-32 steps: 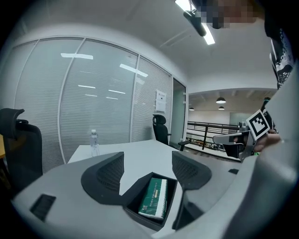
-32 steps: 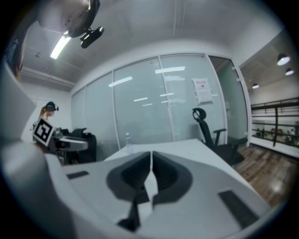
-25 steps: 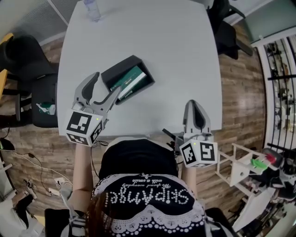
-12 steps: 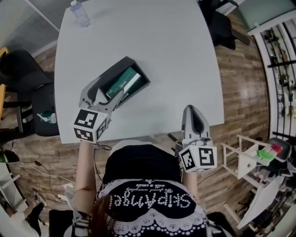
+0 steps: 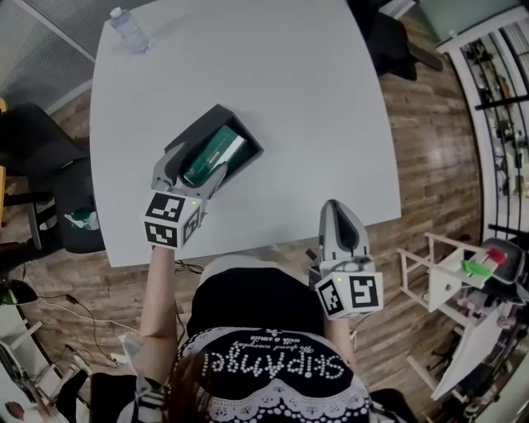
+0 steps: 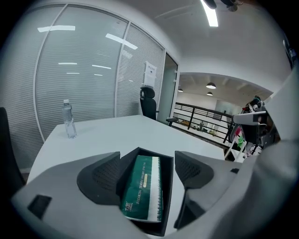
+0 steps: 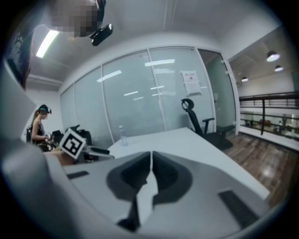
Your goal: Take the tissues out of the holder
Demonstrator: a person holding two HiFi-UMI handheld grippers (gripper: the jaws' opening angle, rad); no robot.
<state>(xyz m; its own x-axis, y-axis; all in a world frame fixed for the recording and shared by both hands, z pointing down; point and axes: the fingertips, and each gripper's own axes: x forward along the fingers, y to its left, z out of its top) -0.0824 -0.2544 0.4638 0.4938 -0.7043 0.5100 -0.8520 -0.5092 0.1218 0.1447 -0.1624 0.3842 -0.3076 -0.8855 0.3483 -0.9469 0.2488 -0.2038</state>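
Since the earlier frames, the left gripper (image 5: 194, 165) has advanced up the table to the near end of the holder, while the right gripper (image 5: 339, 211) has stayed at the near table edge.

Head view: the black rectangular open-top holder (image 5: 250, 147) lies diagonally on the white rectangular table (image 5: 281, 74), left of centre. The green and white soft tissue pack (image 5: 211, 153) lies inside it. The left gripper's two grey fingers stand wide apart, one on each side of the holder's near end. The right gripper sits well apart from the holder, over the near edge, with its jaws together. A clear plastic water bottle (image 5: 124, 25) stands at the far left corner.

Left gripper view: the left gripper (image 6: 147, 156) is fully spread and grips nothing. The tissue pack (image 6: 142, 189) and the holder's dark wall (image 6: 168, 186) show between the two ribbed pads. Contact between pads and holder cannot be confirmed. The pack rests lengthwise in the holder, its near end raised slightly. The water bottle (image 6: 69, 120) stands upright far back on the table (image 6: 117, 130). A black office chair (image 6: 148, 100) stands beyond it.

Right gripper view: the right gripper (image 7: 151, 156) has its pads pressed together, with nothing between them. The table (image 7: 187, 140) extends ahead; the water bottle (image 7: 123, 133) shows at its far end.
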